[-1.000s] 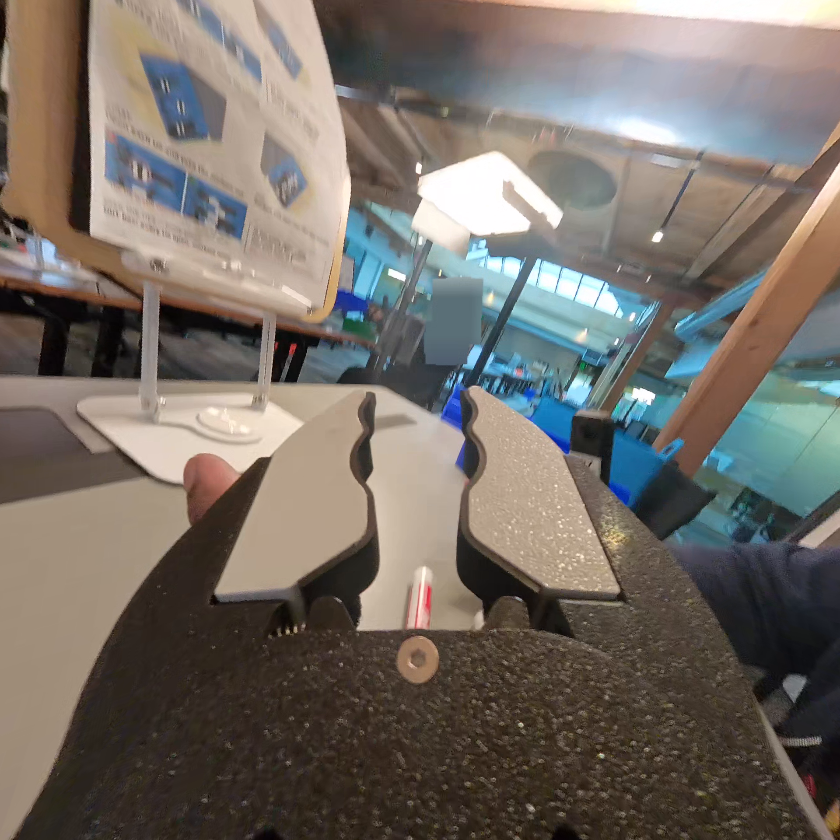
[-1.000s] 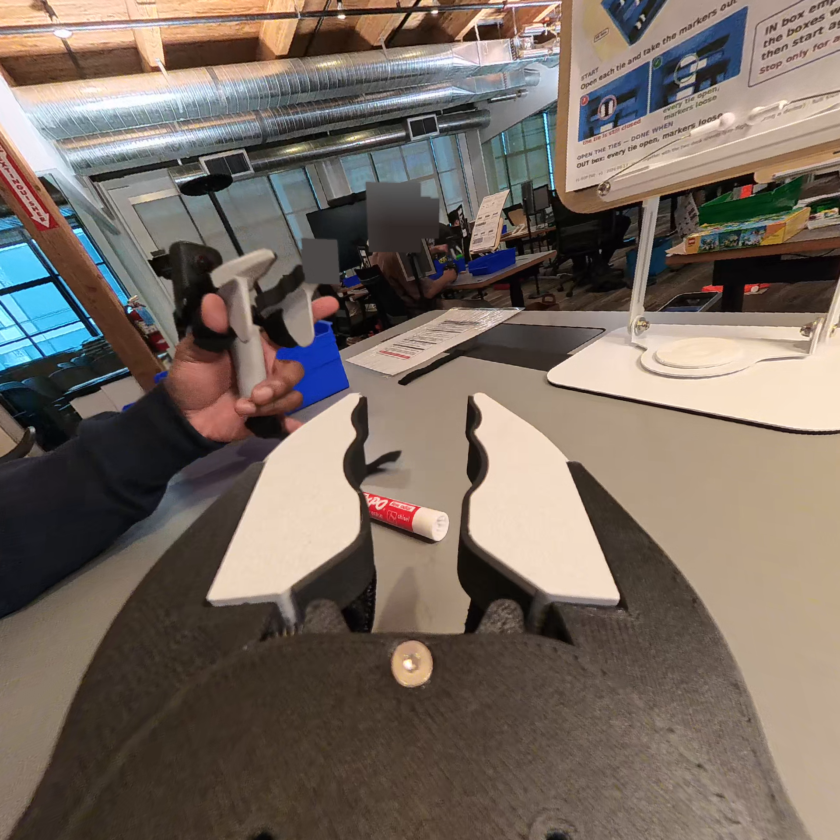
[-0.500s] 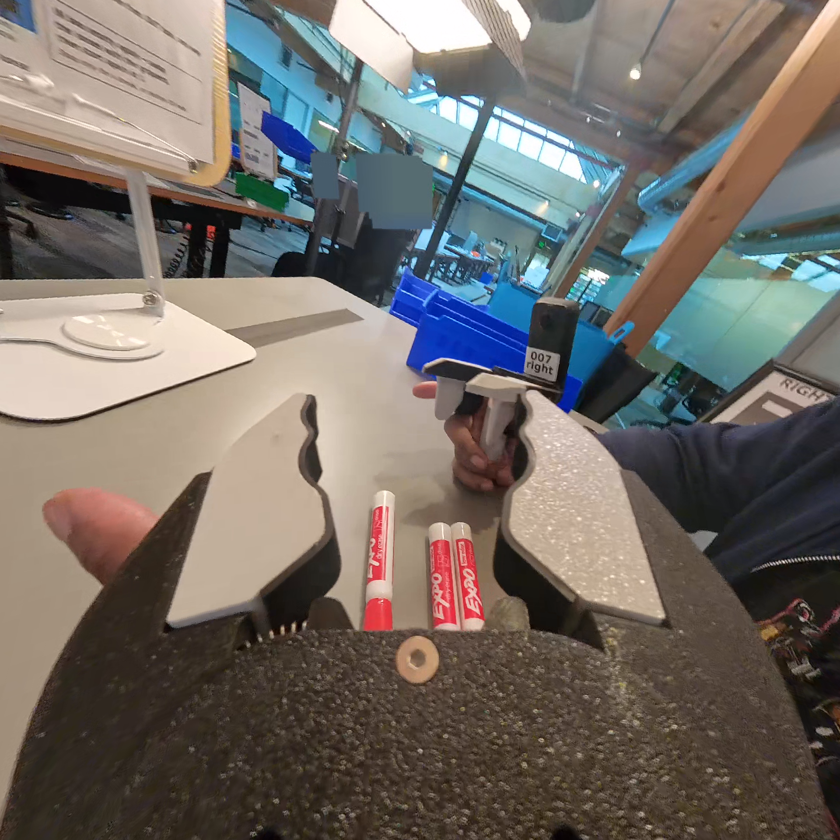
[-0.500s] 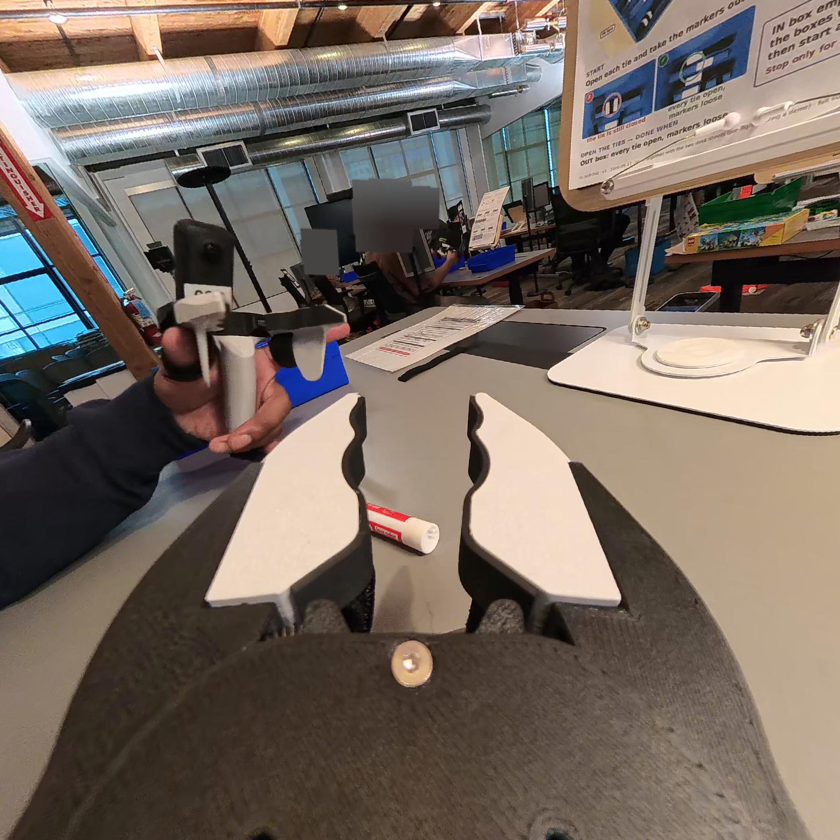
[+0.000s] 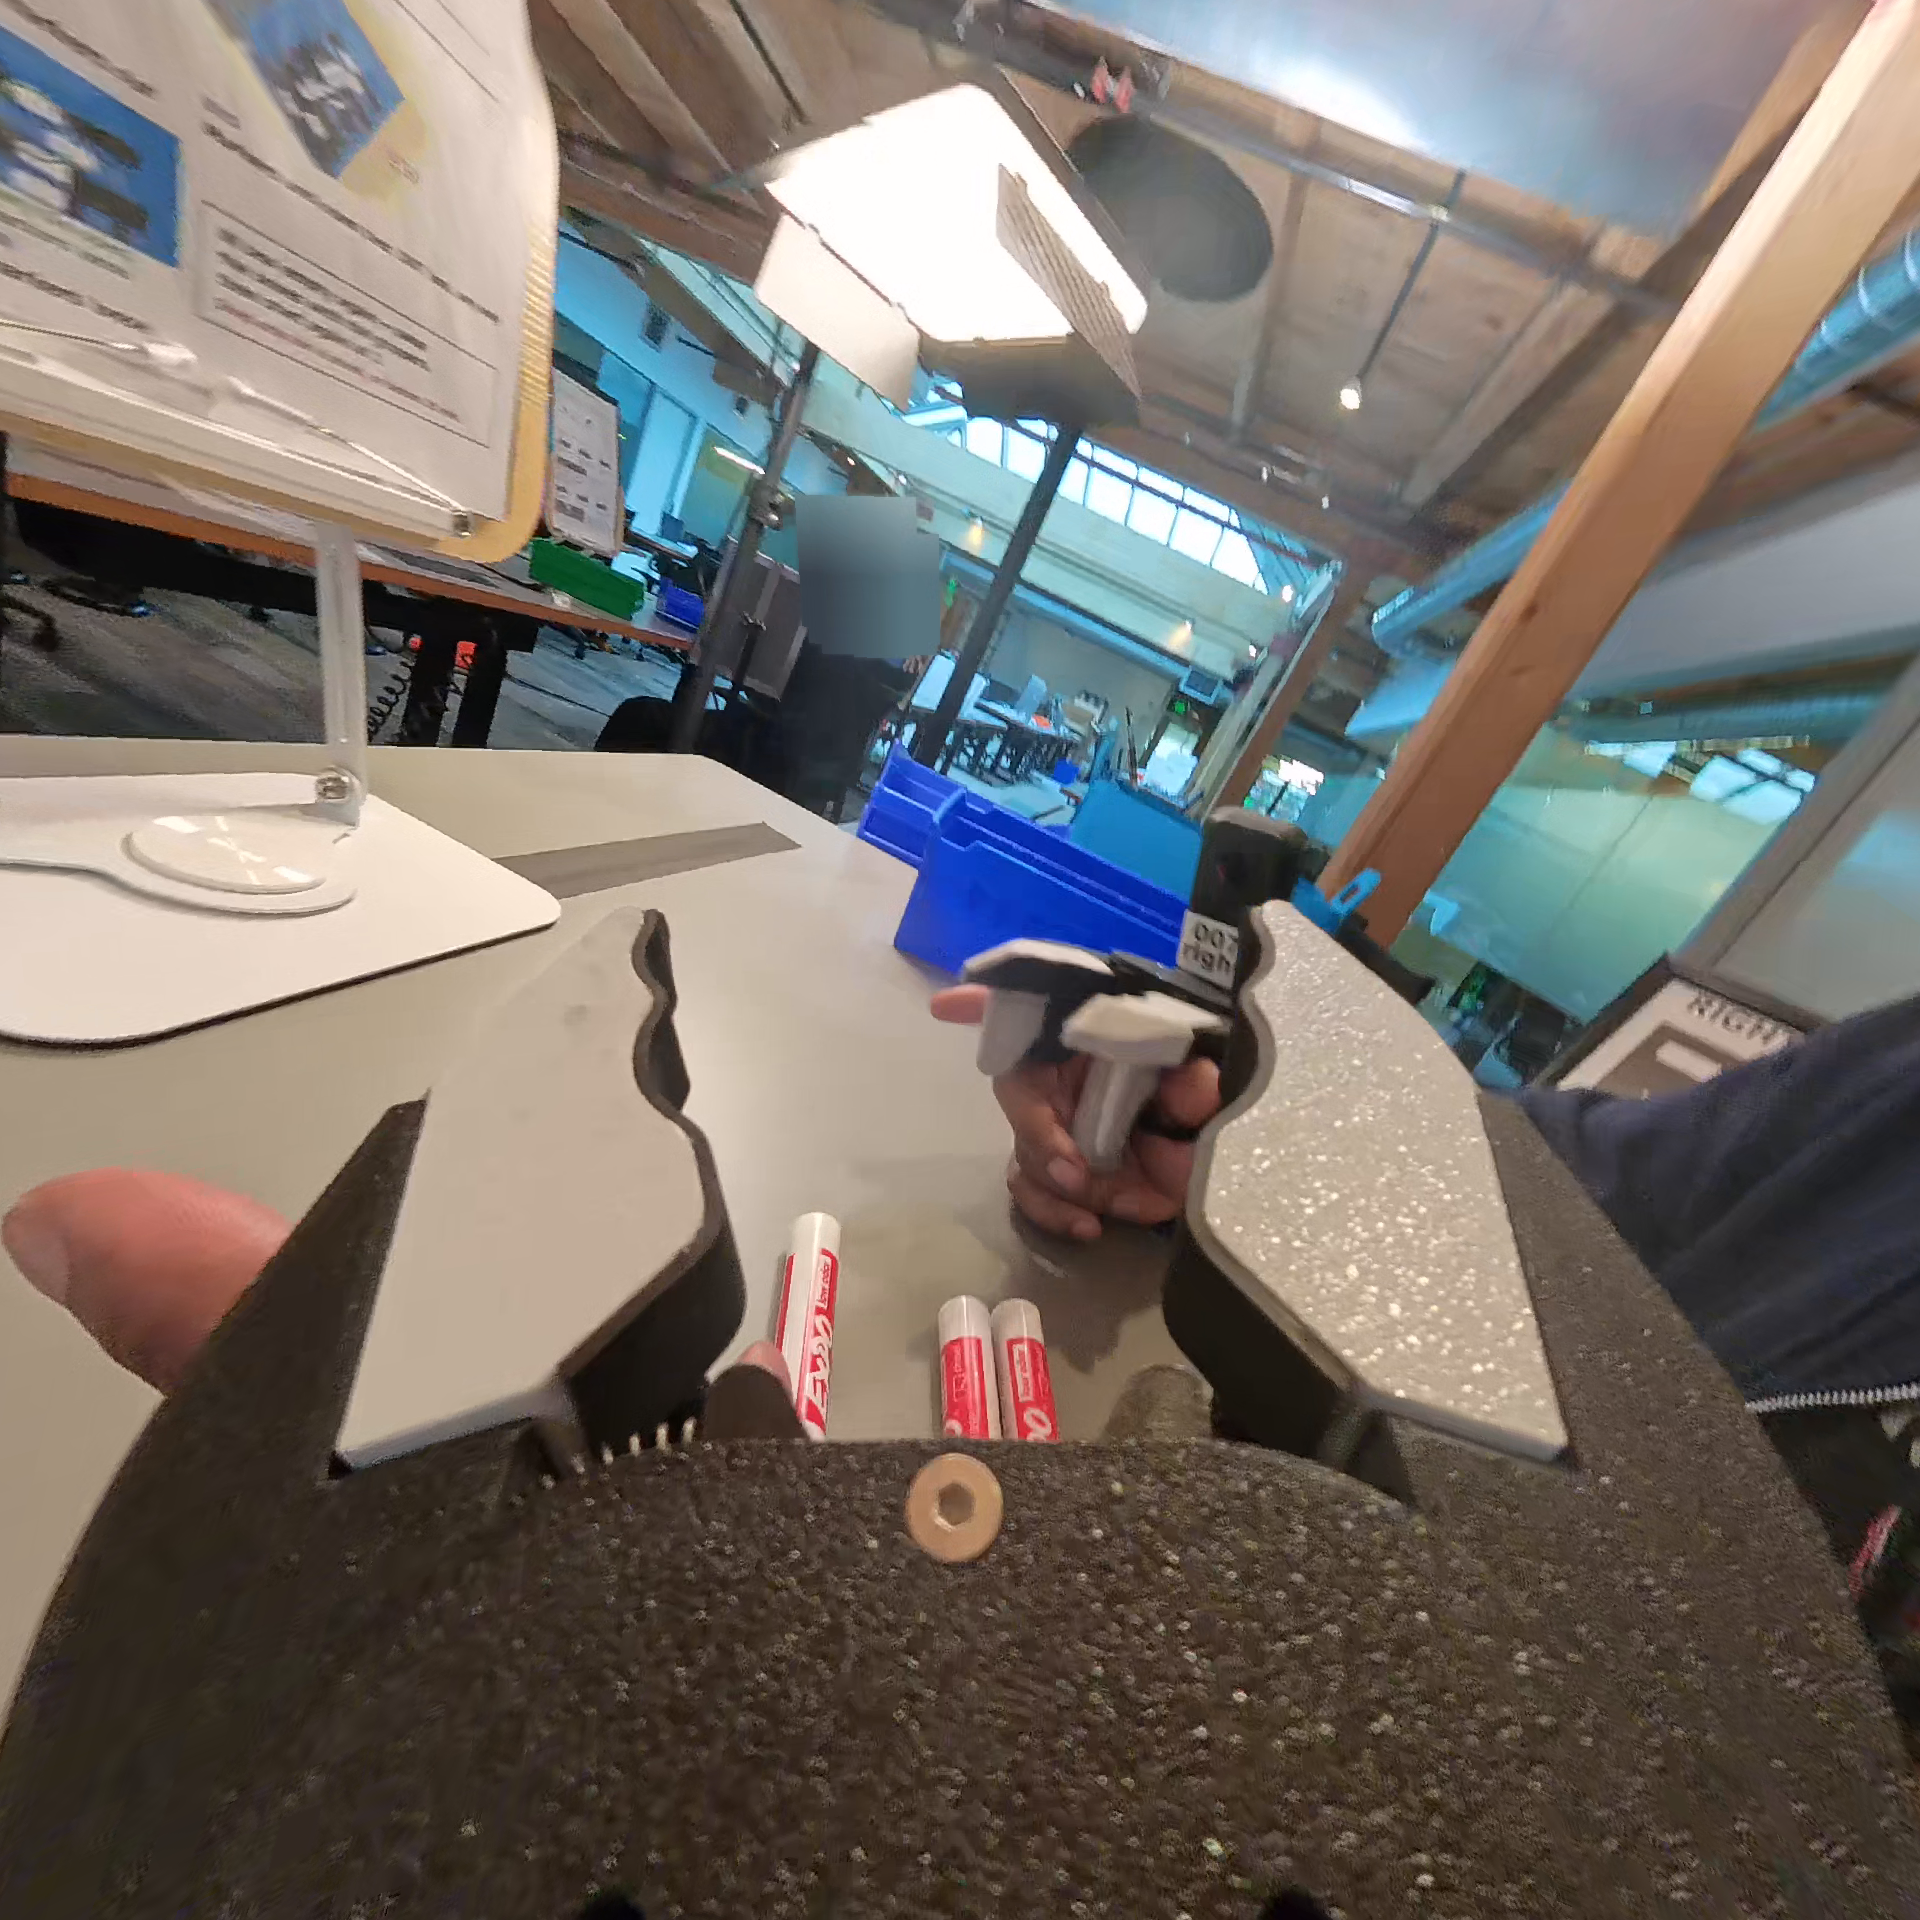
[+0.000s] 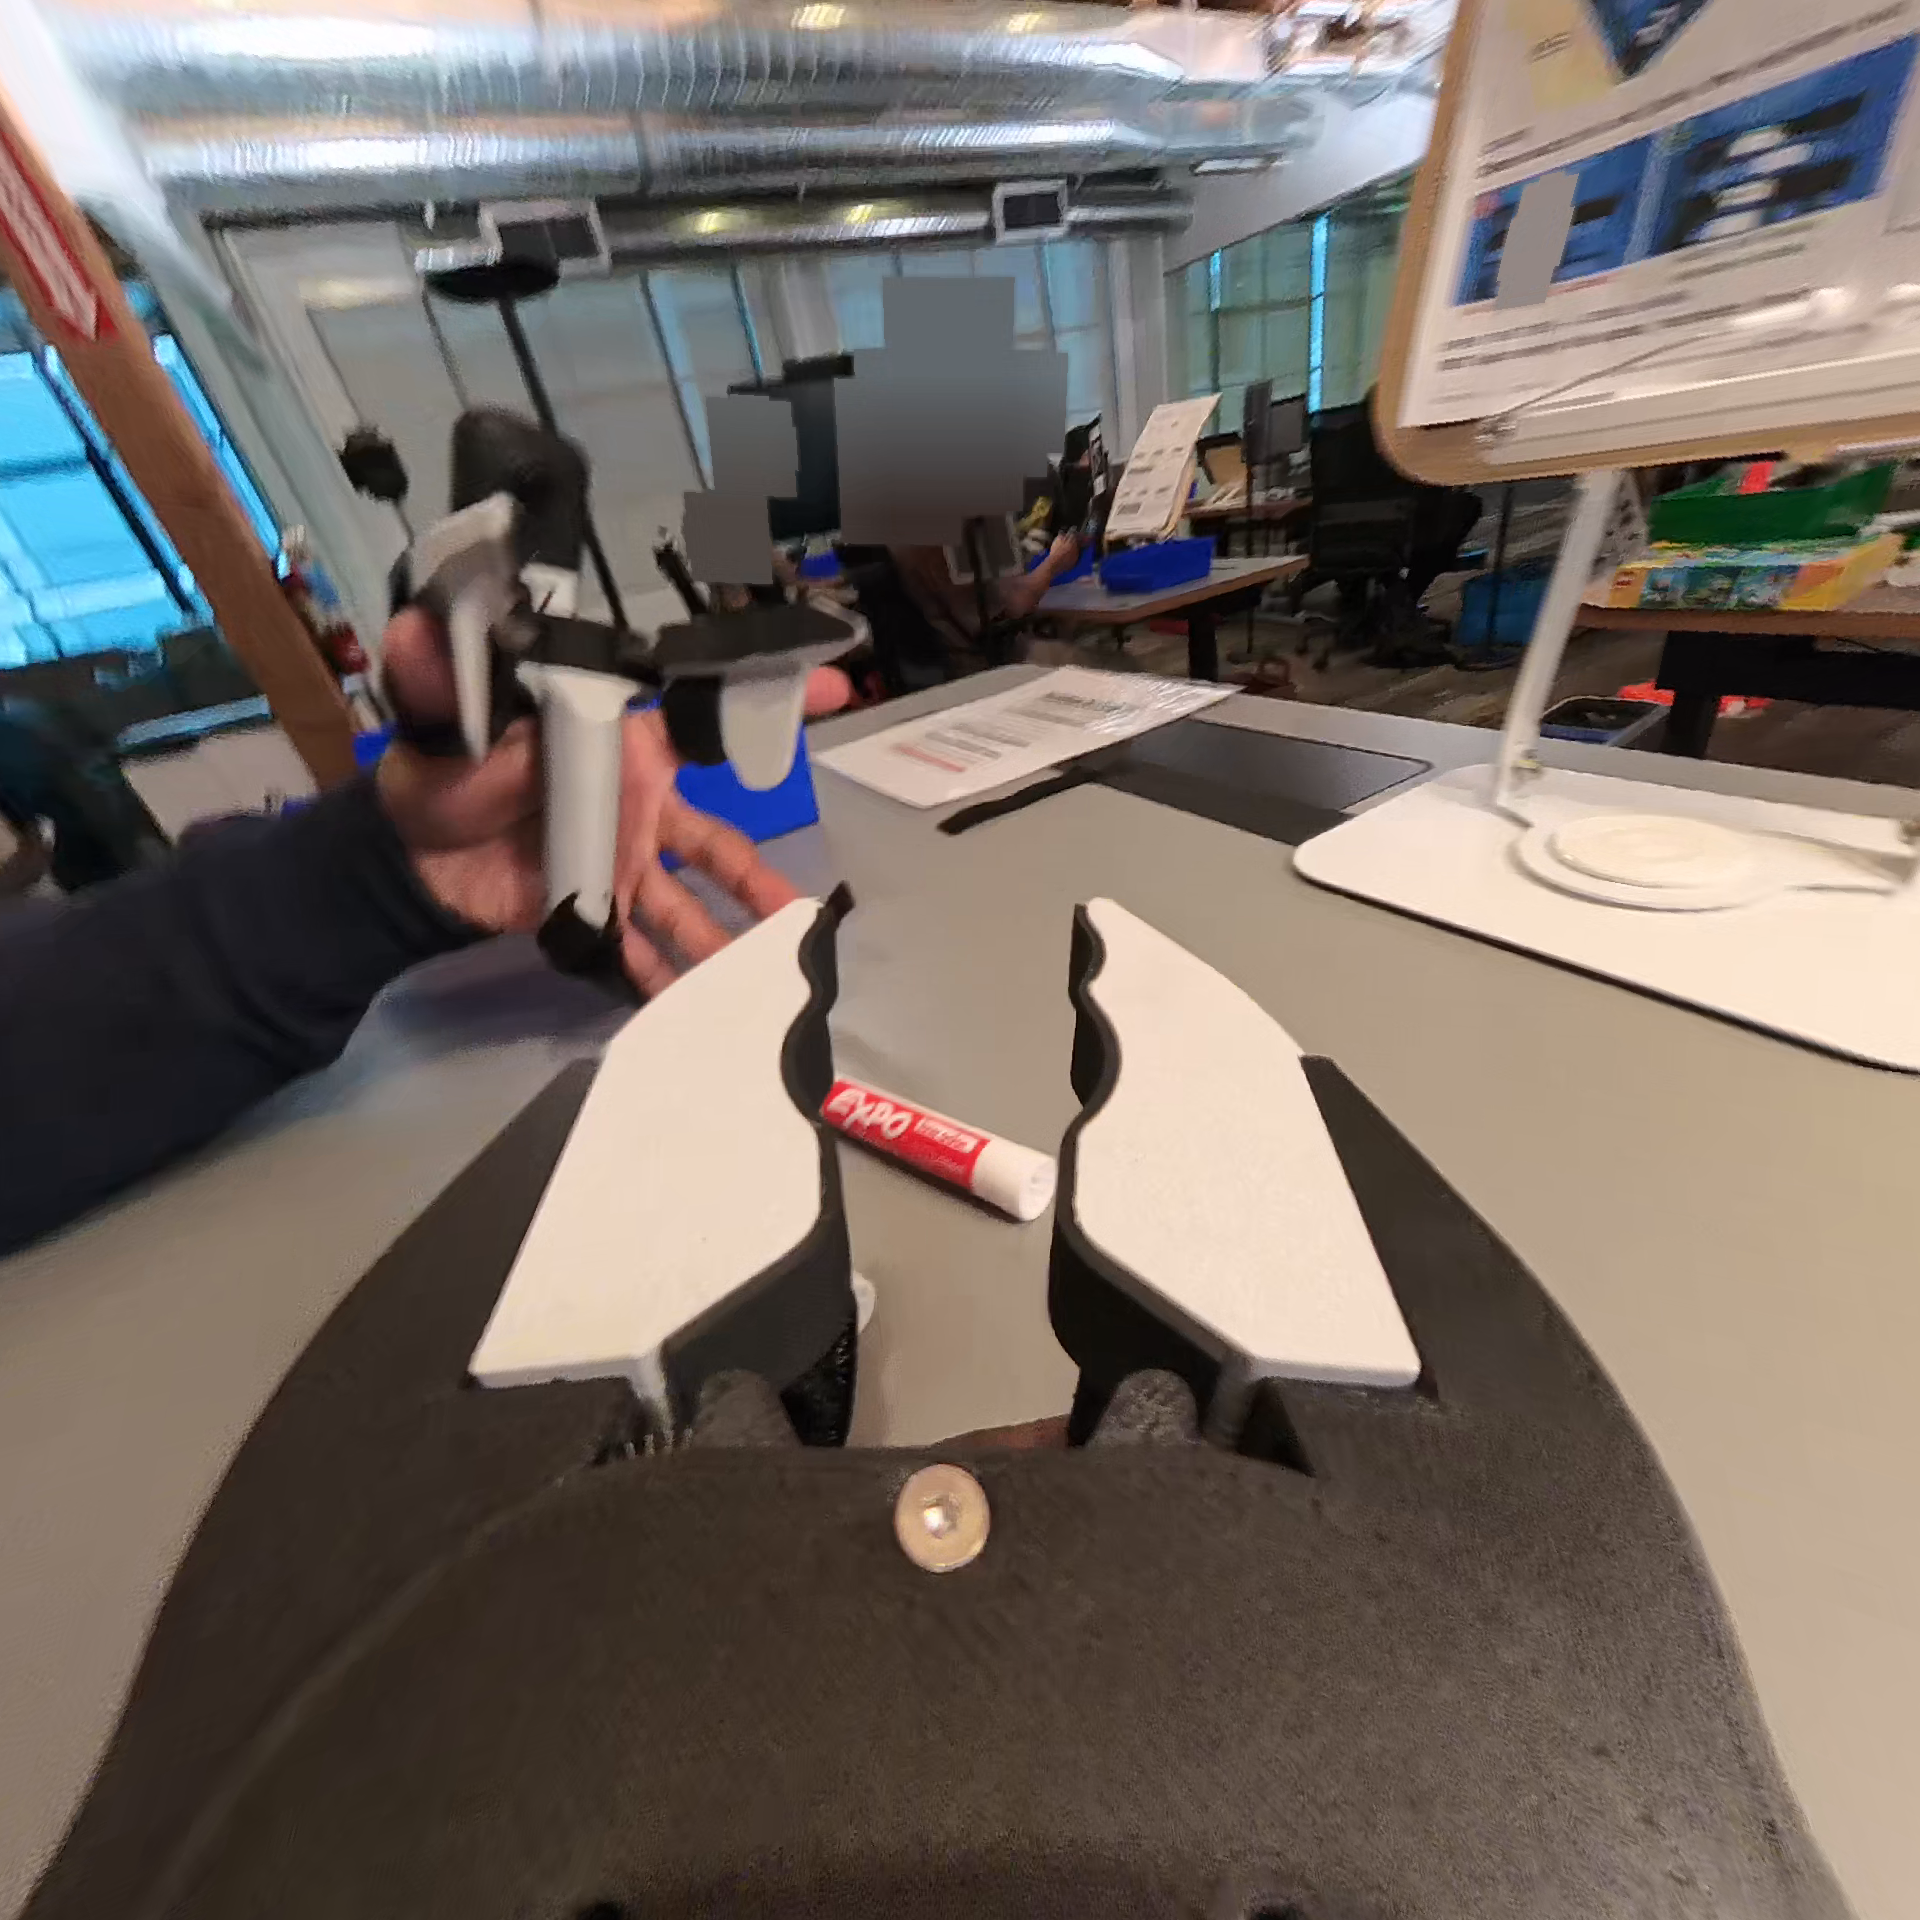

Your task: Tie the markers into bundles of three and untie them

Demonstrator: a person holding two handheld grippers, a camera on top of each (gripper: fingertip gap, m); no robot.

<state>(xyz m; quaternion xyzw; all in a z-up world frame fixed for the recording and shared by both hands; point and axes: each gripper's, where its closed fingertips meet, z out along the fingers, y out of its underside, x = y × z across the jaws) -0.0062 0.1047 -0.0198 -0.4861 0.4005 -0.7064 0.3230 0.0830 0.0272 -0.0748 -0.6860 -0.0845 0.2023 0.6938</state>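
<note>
In the left wrist view my left gripper [image 5: 951, 925] is wide open and holds nothing. Three red-and-white markers lie on the grey table [image 5: 831, 987] between its fingers: a single marker [image 5: 808, 1320] on the left and a pair of markers [image 5: 995, 1369] side by side. My right gripper [image 6: 958, 909] is open; one marker [image 6: 935, 1143] lies loose on the table between its fingers, not pressed by either pad. A hand holds the right gripper [image 5: 1070, 997] just beyond the markers. The left gripper also shows in the right wrist view [image 6: 623, 655], raised at the left.
A black strap [image 6: 1023, 795] lies near a paper sheet [image 6: 1029, 727] and a dark mat [image 6: 1278, 769]. A white stand base [image 6: 1610, 883] with an instruction board is at the right. A blue bin [image 5: 1039, 894] stands at the table's far edge. The tips of one gripper are about 15 cm away from the tips of the other.
My left gripper has opened wide and come down over the three markers. My right gripper has stayed open over the single marker, with little movement.
</note>
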